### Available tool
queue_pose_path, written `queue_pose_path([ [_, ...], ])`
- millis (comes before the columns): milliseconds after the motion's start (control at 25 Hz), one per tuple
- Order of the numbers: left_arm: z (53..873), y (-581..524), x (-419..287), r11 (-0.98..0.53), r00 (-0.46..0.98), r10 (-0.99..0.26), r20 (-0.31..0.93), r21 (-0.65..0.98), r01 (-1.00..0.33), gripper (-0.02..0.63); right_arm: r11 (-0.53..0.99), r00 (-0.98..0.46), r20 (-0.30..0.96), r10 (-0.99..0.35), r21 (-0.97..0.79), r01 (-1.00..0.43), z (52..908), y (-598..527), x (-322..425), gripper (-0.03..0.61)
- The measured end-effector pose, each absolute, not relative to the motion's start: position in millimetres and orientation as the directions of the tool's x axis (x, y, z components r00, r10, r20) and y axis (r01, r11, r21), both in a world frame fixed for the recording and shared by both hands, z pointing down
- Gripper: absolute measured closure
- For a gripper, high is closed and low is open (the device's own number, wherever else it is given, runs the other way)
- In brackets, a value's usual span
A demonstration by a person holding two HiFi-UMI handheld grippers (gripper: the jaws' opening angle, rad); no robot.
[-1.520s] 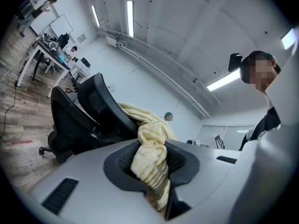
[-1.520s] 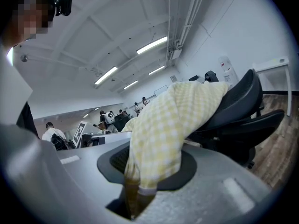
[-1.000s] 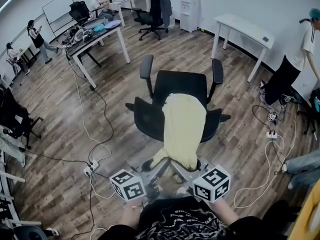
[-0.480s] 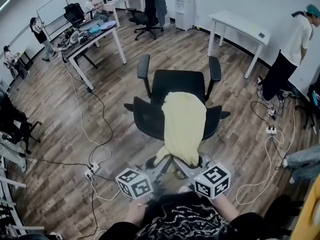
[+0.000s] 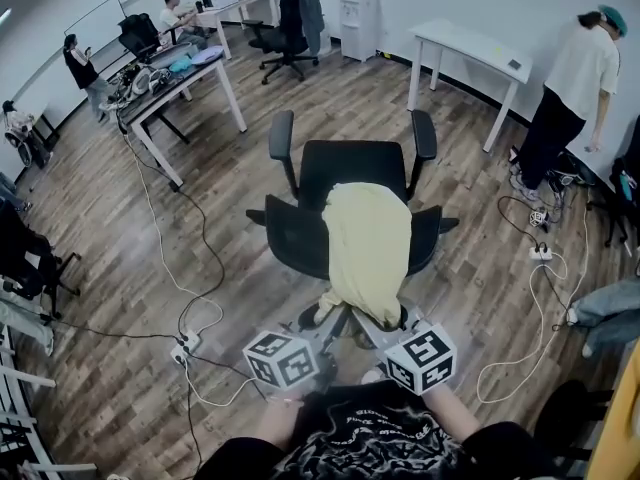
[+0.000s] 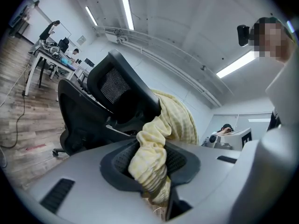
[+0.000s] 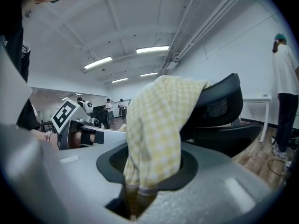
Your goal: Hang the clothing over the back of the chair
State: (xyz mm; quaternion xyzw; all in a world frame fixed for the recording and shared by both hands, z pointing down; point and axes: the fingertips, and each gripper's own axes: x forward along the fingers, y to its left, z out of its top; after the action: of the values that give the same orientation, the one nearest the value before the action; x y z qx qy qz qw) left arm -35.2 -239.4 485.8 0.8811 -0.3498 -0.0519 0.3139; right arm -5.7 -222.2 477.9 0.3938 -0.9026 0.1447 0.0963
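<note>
clothing: you had soft, yellow checked cloth.
chair: you saw matt black mesh and plastic.
floor: wood-grain planks, slight sheen.

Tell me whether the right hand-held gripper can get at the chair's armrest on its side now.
Probably not yet: the right hand-held gripper is shut on the yellow garment, and the backrest stands between it and that armrest.

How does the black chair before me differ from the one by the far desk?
The near black office chair wears a yellow checked garment and stands mid-room; the far black chair wears a grey jacket and sits beside the white desk. Both have clothing draped over their backs.
</note>
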Motion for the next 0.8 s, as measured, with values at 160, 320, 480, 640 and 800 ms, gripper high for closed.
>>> queue_pose_path([
  [160,486.0,-241.5,-37.7,-0.561,0.746,-0.650,0.146,0.570,-0.601,0.508,0.636,-0.665,0.276,-0.694,-0.199,-0.746,477.2,-222.2,-6.2,0.460],
  [320,488.5,-244.0,-45.6,-0.526,0.717,-0.680,0.153,0.579,-0.623,0.459,0.602,-0.671,0.252,-0.697,-0.303,-0.739,479.4,-223.7,-2.6,0.425],
  [480,491.5,-244.5,-52.9,-0.497,0.699,-0.696,0.164,0.592,-0.635,0.378,0.568,-0.668,0.254,-0.700,-0.369,-0.736,480.6,-223.8,5.6,0.300],
  [640,492.2,-246.9,-58.8,-0.483,0.679,-0.711,0.184,0.574,-0.661,0.336,0.562,-0.668,0.266,-0.695,-0.379,-0.735,480.3,-223.1,4.7,0.190],
  [800,491.2,-246.6,-68.3,-0.467,0.664,-0.724,0.185,0.576,-0.670,0.324,0.559,-0.649,0.275,-0.710,-0.340,-0.756,471.4,-218.7,7.8,0.133],
])
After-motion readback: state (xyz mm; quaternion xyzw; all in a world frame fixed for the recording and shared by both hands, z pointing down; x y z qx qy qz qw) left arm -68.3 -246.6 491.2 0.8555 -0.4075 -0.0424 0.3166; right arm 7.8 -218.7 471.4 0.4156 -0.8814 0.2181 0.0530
